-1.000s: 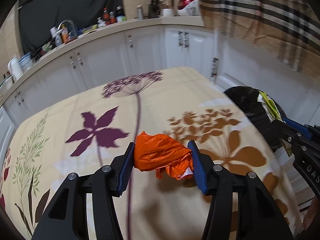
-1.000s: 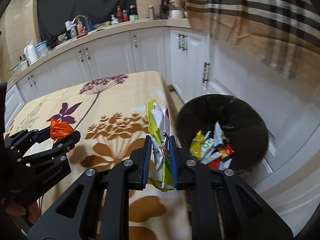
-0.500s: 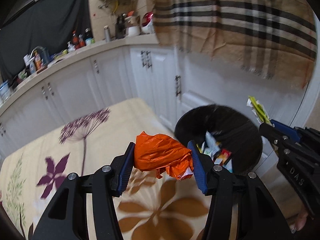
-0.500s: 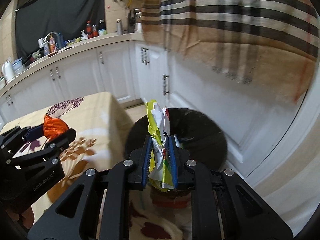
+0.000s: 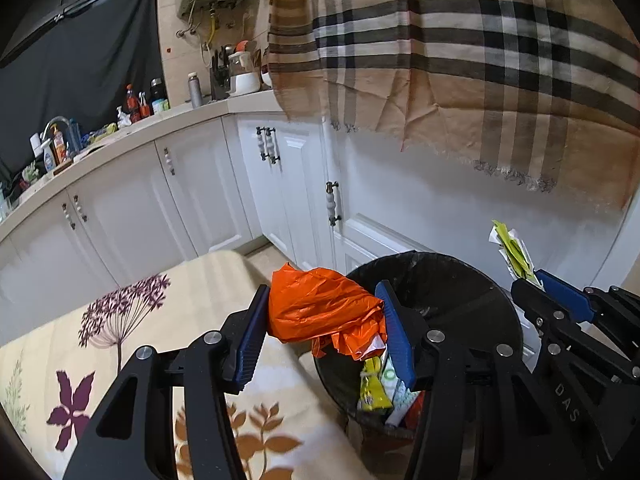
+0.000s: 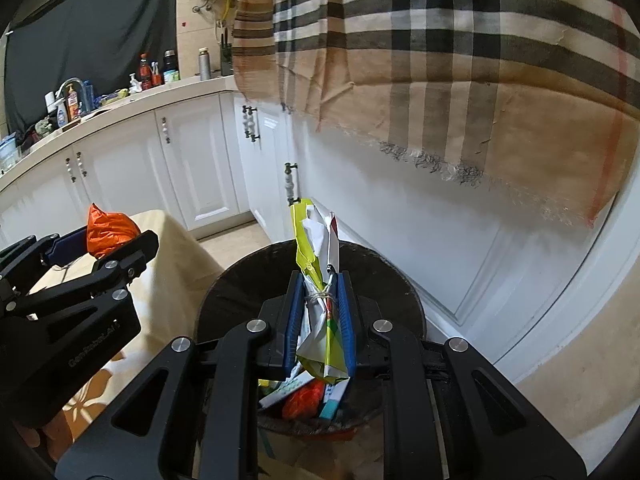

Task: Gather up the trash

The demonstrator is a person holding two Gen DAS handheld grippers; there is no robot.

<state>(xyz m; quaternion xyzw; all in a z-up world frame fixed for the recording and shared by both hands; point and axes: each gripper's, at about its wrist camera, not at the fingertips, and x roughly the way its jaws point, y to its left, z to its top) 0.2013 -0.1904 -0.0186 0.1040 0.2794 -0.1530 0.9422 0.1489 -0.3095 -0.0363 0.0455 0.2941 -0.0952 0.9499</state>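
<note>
where bin meets tablecloth, white cabinets

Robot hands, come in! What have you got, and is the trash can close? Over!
Left gripper shut on orange plastic bag. Right gripper shut on yellow wrapper bundle, over black trash can. Nothing in the way.

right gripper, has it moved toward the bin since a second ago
Yes. The right gripper, shut on the yellow wrapper, has moved from over the table edge to above the black bin.
</note>
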